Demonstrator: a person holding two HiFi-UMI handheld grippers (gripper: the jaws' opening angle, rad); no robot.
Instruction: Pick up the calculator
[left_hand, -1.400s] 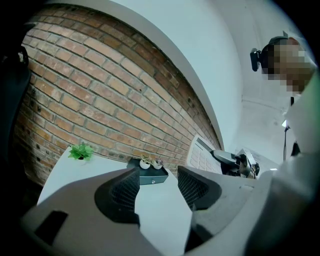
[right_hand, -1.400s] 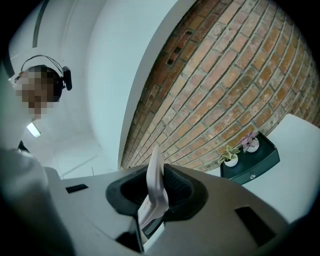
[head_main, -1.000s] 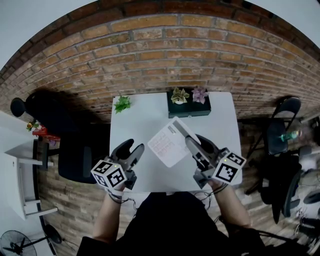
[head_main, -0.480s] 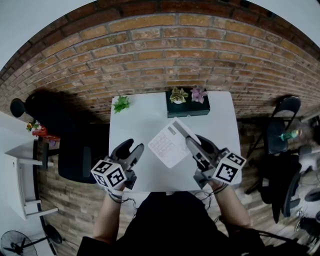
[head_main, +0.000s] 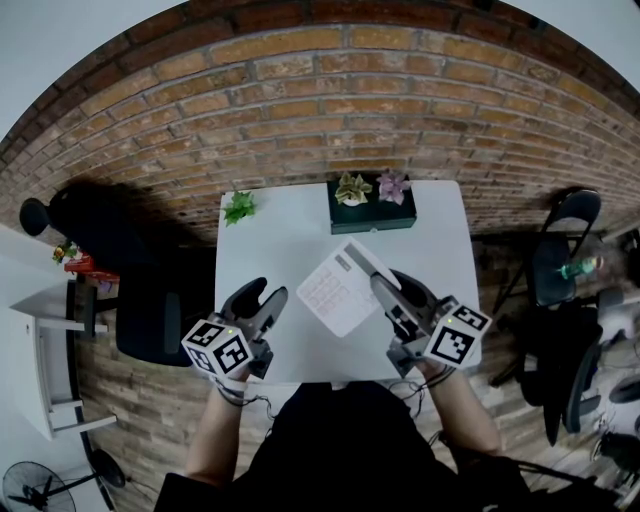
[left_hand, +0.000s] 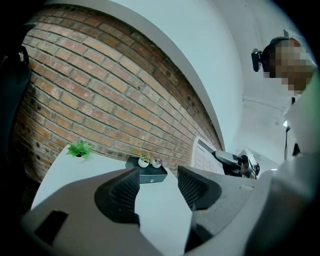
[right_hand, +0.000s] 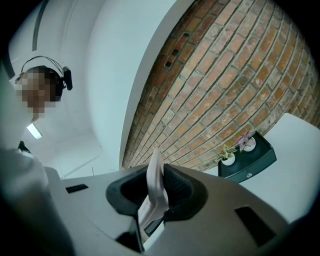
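Observation:
A flat white calculator (head_main: 338, 284) with pale keys hangs tilted above the white table (head_main: 285, 240), gripped at its right edge. My right gripper (head_main: 383, 283) is shut on it; in the right gripper view the calculator (right_hand: 154, 192) shows edge-on between the dark pads. The left gripper (head_main: 264, 293) hovers over the table's front left, open, with nothing between its fingers. In the left gripper view the calculator (left_hand: 204, 154) appears at the right, held by the right gripper (left_hand: 226, 158).
A dark tray (head_main: 372, 212) holding two small potted plants stands at the table's back edge, a small green plant (head_main: 241, 207) at the back left corner. A brick wall rises behind. Black chairs stand left (head_main: 150, 318) and right (head_main: 565, 262) of the table.

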